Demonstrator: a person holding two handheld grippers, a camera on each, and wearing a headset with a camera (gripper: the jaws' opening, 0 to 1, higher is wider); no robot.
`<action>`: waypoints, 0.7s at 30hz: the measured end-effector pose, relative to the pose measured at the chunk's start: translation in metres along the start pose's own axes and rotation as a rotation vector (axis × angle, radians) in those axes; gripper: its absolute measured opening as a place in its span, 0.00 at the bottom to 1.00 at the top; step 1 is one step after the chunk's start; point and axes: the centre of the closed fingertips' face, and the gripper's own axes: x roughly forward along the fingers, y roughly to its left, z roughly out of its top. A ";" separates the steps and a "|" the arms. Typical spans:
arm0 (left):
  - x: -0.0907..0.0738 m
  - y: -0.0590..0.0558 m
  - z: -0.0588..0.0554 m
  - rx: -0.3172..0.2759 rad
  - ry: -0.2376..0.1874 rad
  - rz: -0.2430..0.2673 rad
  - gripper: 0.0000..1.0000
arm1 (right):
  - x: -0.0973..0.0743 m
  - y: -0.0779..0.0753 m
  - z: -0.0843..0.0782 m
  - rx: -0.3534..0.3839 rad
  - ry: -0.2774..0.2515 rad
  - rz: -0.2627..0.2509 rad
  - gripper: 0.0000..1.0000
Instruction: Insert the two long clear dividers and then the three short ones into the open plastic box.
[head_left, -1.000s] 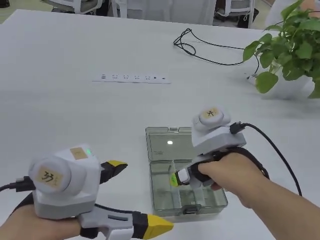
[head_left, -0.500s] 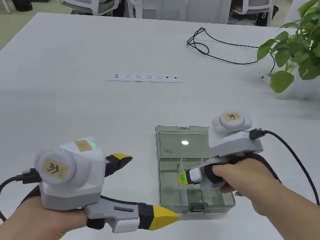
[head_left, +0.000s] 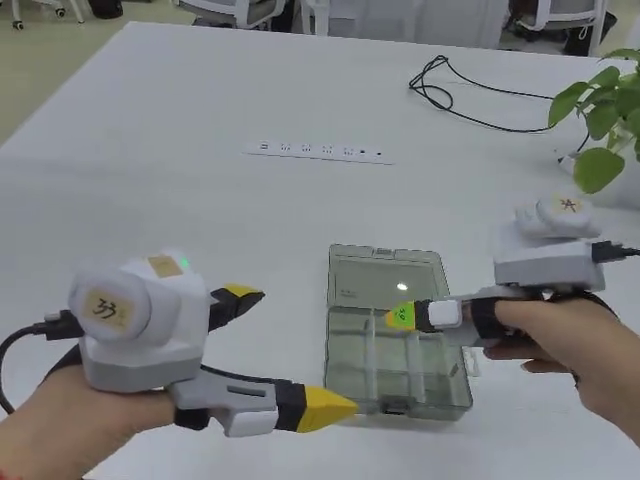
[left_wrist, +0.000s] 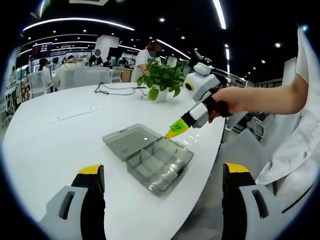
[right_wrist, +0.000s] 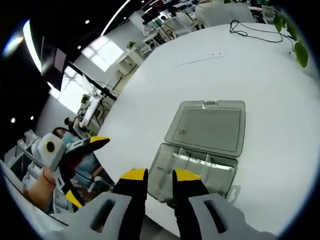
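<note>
1. Locate the open plastic box (head_left: 336, 352). It lies on the counter (head_left: 150, 180) at mid-right of the head view. Its lid (head_left: 388, 275) is folded flat toward 12 o'clock and its tray lies toward 6 o'clock.
2. Inspect the tray. Clear dividers (head_left: 375, 350) stand in it and split it into compartments. You cannot count the long and short ones reliably, because the plastic is transparent.
3. Note your right gripper (head_left: 400, 317). It reaches in from 3 o'clock of the box, with its tip over the tray's 12 o'clock edge by the hinge. Its jaws are drawn together and nothing is visible between them. Whether the tip touches the box cannot be told.
4. Note your left gripper (head_left: 292, 350). It hovers at 8 o'clock of the box, apart from it, with its jaws spread wide and empty.
5. Treat the step in hand as final seating. The insertion appears at or near its end.
6. For the next move, verify that every divider sits fully down in its slots. Press any raised one lightly with the closed right tip. If the box slides, brace its 9 o'clock wall with the left gripper. Thin clear plastic is likely to bow or spring out under force.
</note>
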 end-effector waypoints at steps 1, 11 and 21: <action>-0.001 -0.001 0.001 -0.001 -0.003 0.006 1.00 | -0.007 0.002 0.001 -0.016 -0.002 0.007 0.24; -0.002 -0.006 0.001 -0.019 -0.023 0.052 1.00 | -0.054 -0.015 -0.003 -0.266 0.025 0.027 0.35; -0.007 -0.002 -0.002 -0.025 -0.025 0.070 1.00 | -0.067 -0.048 -0.019 -0.625 0.186 0.028 0.52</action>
